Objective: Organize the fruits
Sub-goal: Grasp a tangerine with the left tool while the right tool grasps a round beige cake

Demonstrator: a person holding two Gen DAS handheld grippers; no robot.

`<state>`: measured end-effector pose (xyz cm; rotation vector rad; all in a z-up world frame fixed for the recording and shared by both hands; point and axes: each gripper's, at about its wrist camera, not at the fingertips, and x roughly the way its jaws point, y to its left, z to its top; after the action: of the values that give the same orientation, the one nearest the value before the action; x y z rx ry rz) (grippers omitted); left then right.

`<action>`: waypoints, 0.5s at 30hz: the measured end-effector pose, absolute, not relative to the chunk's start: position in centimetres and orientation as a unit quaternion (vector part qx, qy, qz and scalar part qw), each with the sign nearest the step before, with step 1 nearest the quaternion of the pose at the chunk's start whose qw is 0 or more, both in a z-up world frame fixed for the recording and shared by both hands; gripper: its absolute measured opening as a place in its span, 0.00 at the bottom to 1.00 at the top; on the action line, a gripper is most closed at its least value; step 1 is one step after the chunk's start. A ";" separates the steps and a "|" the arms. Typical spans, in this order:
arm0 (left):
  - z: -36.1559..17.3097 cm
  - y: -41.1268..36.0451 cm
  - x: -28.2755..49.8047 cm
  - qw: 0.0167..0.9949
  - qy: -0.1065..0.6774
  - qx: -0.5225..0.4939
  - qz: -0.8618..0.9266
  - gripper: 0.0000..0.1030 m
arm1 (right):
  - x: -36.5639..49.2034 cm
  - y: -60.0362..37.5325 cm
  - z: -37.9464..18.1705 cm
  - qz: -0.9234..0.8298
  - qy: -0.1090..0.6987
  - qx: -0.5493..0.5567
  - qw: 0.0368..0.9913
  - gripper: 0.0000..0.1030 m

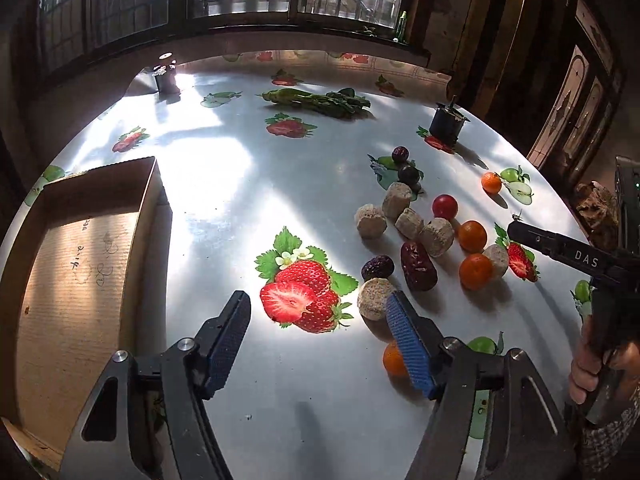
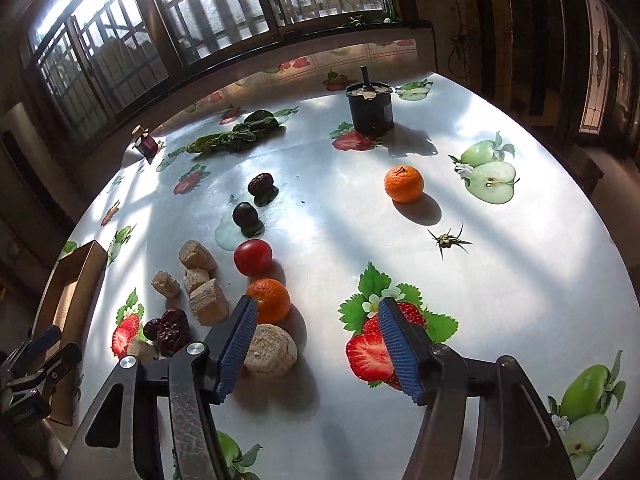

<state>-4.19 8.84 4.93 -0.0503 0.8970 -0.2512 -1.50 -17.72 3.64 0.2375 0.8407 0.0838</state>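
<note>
Both the left claw (image 1: 318, 310) and right claw (image 2: 316, 320) are hanging half open, gripping nothing, over bare desk (image 2: 500, 280) near scattered fruits (image 1: 472, 236).

A lived-in home, most likely a dining or kitchen corner, is suggested by what is seen around the round table (image 2: 520, 280). The table is covered with a glossy oilcloth printed with strawberries and green apples, a covering typical of household use. Behind the table, a wide window (image 2: 180, 20) with dark frames and outer bars is set into the wall, and sunlight is thrown across the cloth. To the right of the table, a dark wooden door with patterned glass panels (image 1: 576, 104) is seen. On the table, leafy greens (image 1: 320, 101), a dark pot (image 2: 370, 106) and a small jar (image 1: 165, 76) are laid out.
</note>
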 end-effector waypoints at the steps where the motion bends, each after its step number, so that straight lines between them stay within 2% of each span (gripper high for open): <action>1: 4.7 8.4 -4.3 0.889 0.437 -0.027 -0.133 0.63 | -1.5 -17.6 3.5 0.044 0.408 0.114 0.905 0.65; 15: 2.9 4.6 -5.4 0.886 0.437 0.023 -0.154 0.63 | -1.6 -16.6 1.8 0.061 0.423 0.113 0.897 0.63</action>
<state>-5.37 4.55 2.91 0.0484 0.9081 -0.3195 -1.58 -16.58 1.81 0.2340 0.8753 0.1257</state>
